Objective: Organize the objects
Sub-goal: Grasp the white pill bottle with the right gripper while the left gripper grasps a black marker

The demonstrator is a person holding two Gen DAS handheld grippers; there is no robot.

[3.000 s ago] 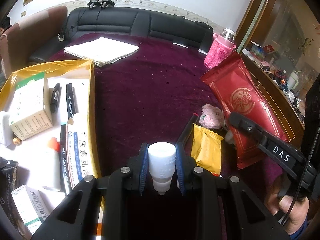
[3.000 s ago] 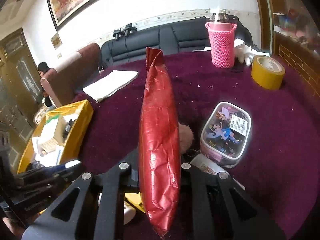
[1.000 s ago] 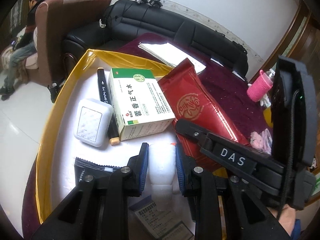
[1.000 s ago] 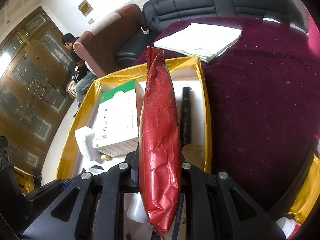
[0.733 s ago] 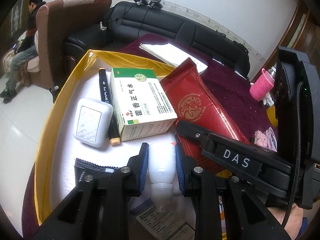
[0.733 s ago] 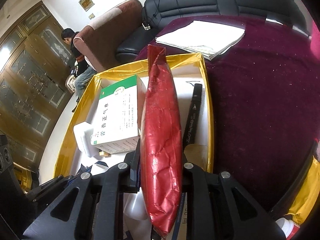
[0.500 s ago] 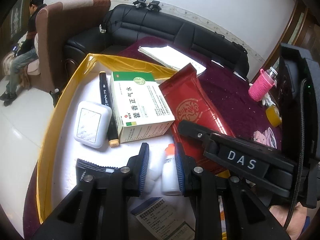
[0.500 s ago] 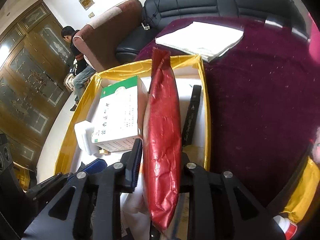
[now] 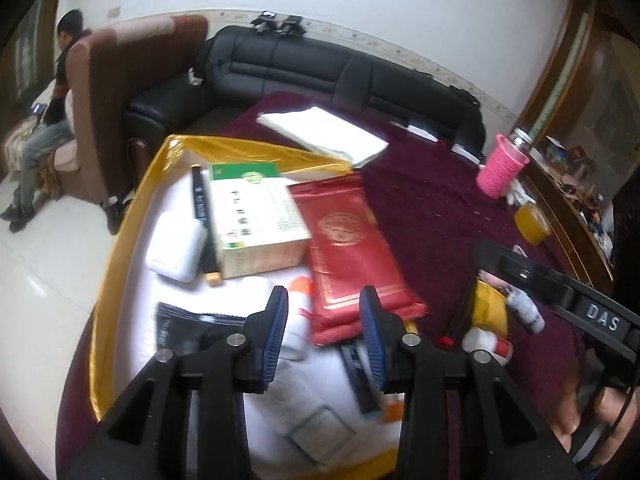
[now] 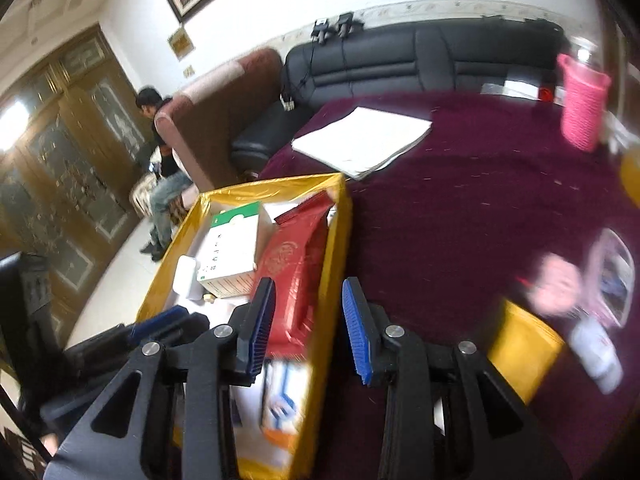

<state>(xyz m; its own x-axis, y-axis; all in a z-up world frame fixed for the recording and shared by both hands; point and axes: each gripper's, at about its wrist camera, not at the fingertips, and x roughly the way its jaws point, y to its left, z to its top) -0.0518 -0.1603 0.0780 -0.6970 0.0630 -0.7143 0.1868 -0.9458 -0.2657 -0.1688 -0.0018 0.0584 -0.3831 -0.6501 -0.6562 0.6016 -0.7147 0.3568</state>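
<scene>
1. So both grippers are spread wide, holding nothing: left gripper (image 9: 323,322), right gripper (image 10: 307,322).
2. Red packet (image 9: 352,248) lies flat in the yellow box (image 9: 120,240), beside the green-white carton (image 9: 252,220).
3. White bottle (image 9: 298,312) rests near it.
4. Leftovers like the yellow pouch (image 10: 524,352) wait on the purple cloth (image 10: 460,220), probably next.

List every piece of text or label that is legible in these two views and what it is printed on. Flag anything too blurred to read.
"DAS": white letters on the right gripper, seen from the left wrist view.
Green and white box: printed characters, too blurred to read.
Red pouch: gold round emblem, no readable words.
Black marker: lettering too blurred.
Leaflet in the gold tray: unreadable.
</scene>
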